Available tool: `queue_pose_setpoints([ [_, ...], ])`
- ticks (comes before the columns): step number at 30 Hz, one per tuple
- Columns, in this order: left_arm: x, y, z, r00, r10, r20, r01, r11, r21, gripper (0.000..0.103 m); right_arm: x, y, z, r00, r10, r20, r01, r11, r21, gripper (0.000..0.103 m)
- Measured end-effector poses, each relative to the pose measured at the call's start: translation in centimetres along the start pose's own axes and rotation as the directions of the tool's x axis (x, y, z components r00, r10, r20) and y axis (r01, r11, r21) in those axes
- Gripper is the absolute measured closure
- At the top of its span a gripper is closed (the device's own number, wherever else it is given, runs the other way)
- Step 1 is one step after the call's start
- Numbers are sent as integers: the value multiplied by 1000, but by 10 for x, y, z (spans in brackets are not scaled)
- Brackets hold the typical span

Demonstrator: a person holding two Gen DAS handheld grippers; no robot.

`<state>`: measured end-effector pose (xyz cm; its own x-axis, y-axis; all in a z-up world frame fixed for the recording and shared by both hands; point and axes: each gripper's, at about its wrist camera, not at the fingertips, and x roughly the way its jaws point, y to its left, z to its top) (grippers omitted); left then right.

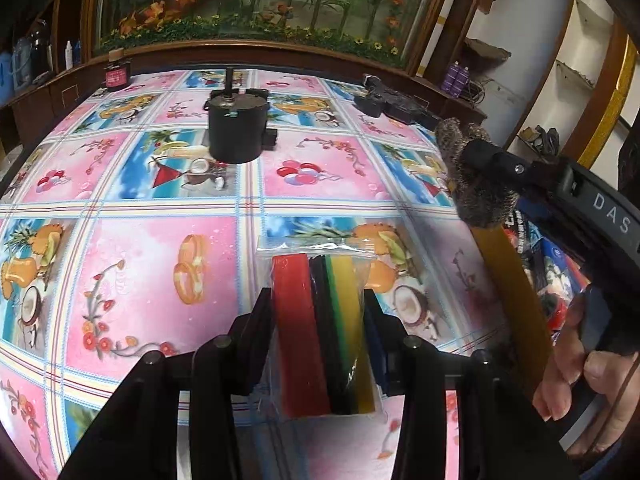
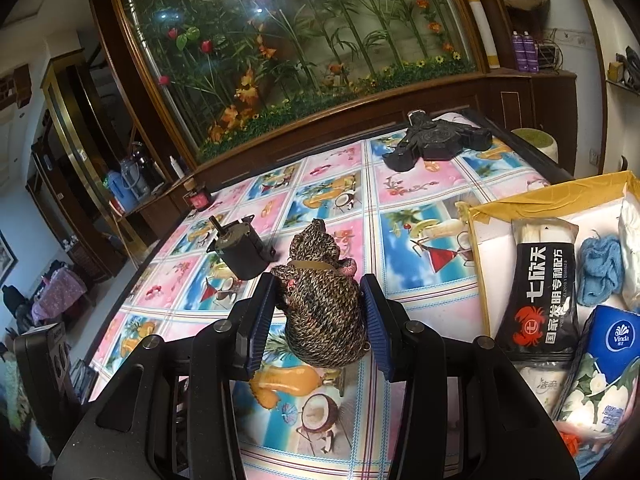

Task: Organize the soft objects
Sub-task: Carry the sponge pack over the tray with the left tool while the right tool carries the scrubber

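My left gripper [image 1: 318,300] is shut on a clear plastic bag of coloured clay sticks [image 1: 324,320], red, black, green and yellow, held above the patterned tablecloth [image 1: 160,240]. My right gripper [image 2: 318,304] is shut on a brown knitted plush toy [image 2: 320,312], lifted over the table. The same toy [image 1: 472,176] shows at the right of the left wrist view, pinched by the other gripper's finger, with a person's hand [image 1: 572,364] on its handle. A cardboard box [image 2: 484,216] at the right holds soft packs, a blue knitted item [image 2: 600,272] and a tissue pack [image 2: 612,344].
A black cylindrical motor [image 1: 236,124] [image 2: 240,252] stands mid-table. A flat black device [image 2: 436,144] [image 1: 392,100] lies at the far right corner. A small dark jar [image 1: 116,74] [image 2: 197,196] sits at the far left edge. A glass cabinet of artificial plants [image 2: 300,52] backs the table.
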<state>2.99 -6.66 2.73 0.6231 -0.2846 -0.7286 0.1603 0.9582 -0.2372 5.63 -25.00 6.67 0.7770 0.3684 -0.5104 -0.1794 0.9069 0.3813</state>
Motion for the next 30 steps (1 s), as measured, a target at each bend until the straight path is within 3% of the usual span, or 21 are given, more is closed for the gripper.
queue_pose_setpoints([
  [8,-1,-30,18,998,-56,33,56,998,8,60,-9,-6,6,999,12,35,-13,1000,23,60],
  [14,-3,-61,23,991,-126,43,124,991,46,60,-25,-26,15,993,-43,107,35,996,81,60],
  [17,-1,-75,27,986,-160,42,157,986,61,60,-41,-42,13,994,-7,111,-10,989,146,60],
  [19,2,-87,30,981,-193,32,191,980,59,60,-55,-49,11,992,-47,120,31,990,134,60],
  [22,8,-110,33,969,-244,19,243,967,72,60,-84,-75,8,989,-62,136,36,982,185,60],
  [30,25,-189,33,941,-338,-37,339,930,139,60,-146,-156,4,966,-205,159,151,942,299,60],
])
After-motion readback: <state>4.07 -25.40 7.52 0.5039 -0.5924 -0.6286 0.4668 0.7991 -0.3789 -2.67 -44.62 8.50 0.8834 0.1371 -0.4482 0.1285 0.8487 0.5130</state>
